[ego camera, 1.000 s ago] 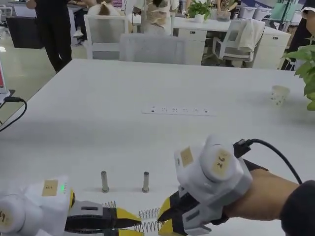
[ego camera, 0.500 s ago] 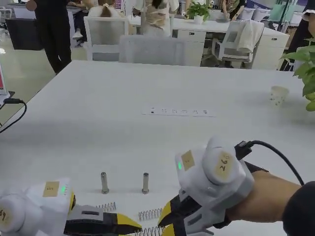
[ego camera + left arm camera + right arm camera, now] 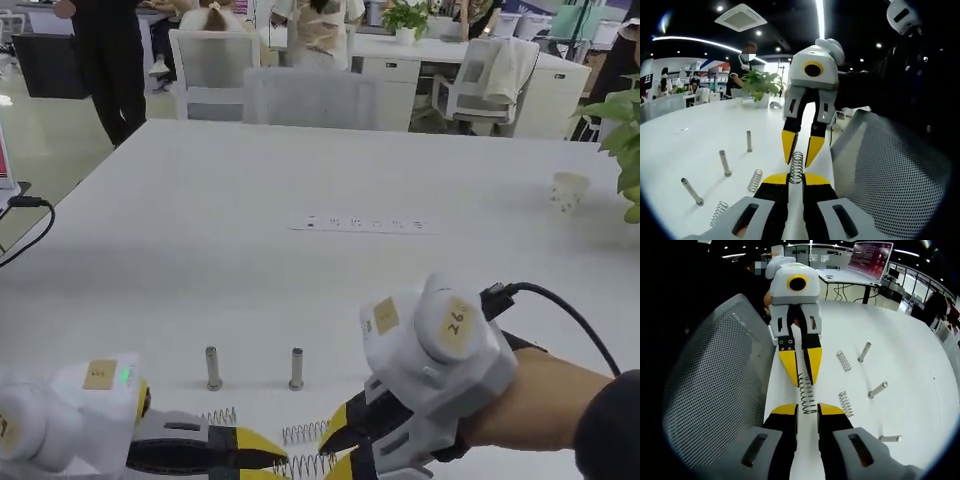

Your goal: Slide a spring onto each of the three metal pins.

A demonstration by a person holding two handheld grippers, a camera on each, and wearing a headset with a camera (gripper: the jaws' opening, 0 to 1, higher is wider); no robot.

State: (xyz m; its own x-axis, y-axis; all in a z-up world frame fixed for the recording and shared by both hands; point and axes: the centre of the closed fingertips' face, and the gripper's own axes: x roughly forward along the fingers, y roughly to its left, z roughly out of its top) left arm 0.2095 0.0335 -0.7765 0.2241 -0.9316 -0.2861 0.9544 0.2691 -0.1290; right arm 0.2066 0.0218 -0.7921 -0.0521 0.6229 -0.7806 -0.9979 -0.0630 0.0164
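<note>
Left gripper view: spring point(image 3: 796, 167) being pinched at both ends, near the front edge of the desk point(image 3: 700, 135). The left tongs point(image 3: 796, 179) are taking the near end and the right tongs point(image 3: 800, 159) the far end, both pairs narrowed to coil width and clamping it. Probably a re-grip, freeing one end to go over a pin. Three pins point(image 3: 725, 163) are standing upright and bare, well apart from it, open to loading from above. Two other springs point(image 3: 755, 180) are lying loose beside them, waiting.
</note>
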